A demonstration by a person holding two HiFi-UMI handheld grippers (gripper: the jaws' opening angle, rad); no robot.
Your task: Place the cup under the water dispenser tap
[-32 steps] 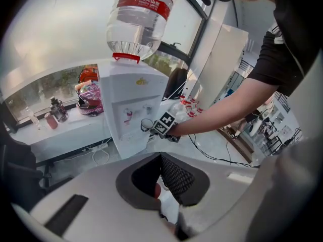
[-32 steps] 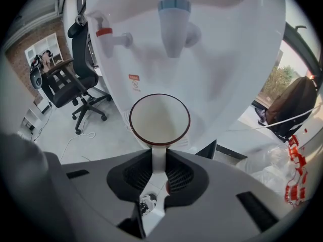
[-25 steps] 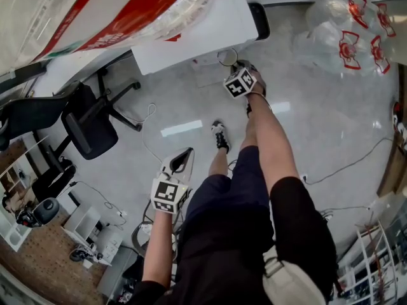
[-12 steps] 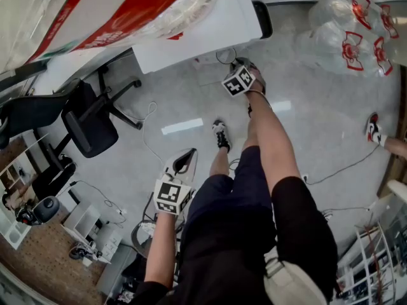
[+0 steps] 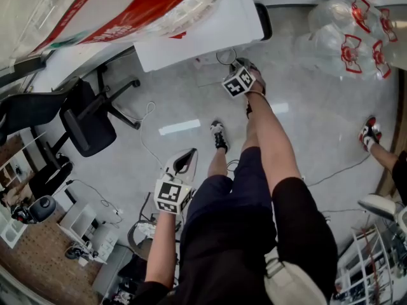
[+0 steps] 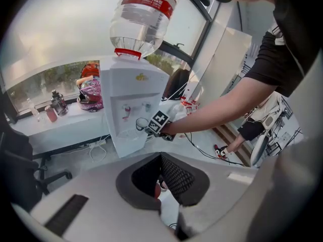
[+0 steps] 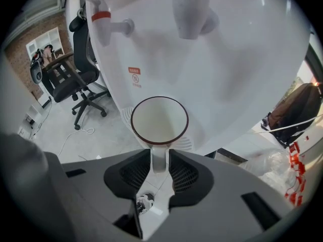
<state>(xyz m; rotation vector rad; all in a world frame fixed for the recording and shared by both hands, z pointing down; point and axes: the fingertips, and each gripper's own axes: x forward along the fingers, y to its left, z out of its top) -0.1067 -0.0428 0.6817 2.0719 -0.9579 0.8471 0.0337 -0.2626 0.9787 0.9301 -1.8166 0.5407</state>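
Note:
A white cup (image 7: pixel 159 120) with a dark rim stands upright on the drip tray (image 7: pixel 185 143) of the white water dispenser (image 7: pixel 217 79), roughly below the pale tap (image 7: pixel 187 14); the red-banded tap (image 7: pixel 103 20) is off to its left. My right gripper (image 7: pixel 160 155) is at the cup's handle and its jaws are opening, the handle still between them with thin gaps. The head view shows this gripper (image 5: pixel 234 63) against the dispenser (image 5: pixel 203 30) beside the cup (image 5: pixel 227 57). My left gripper (image 5: pixel 186 157) hangs low over the floor, shut and empty (image 6: pixel 160 158).
A black office chair (image 5: pixel 89 129) stands left of the dispenser, with cables (image 5: pixel 149 132) across the floor. Empty water bottles (image 5: pixel 343 33) lie at the upper right. Another person's shoe (image 5: pixel 369 134) is at the right. A large water bottle (image 6: pixel 146 14) tops the dispenser.
Both grippers stay where they were. At the right edge of the head view another person's foot has stepped into sight.

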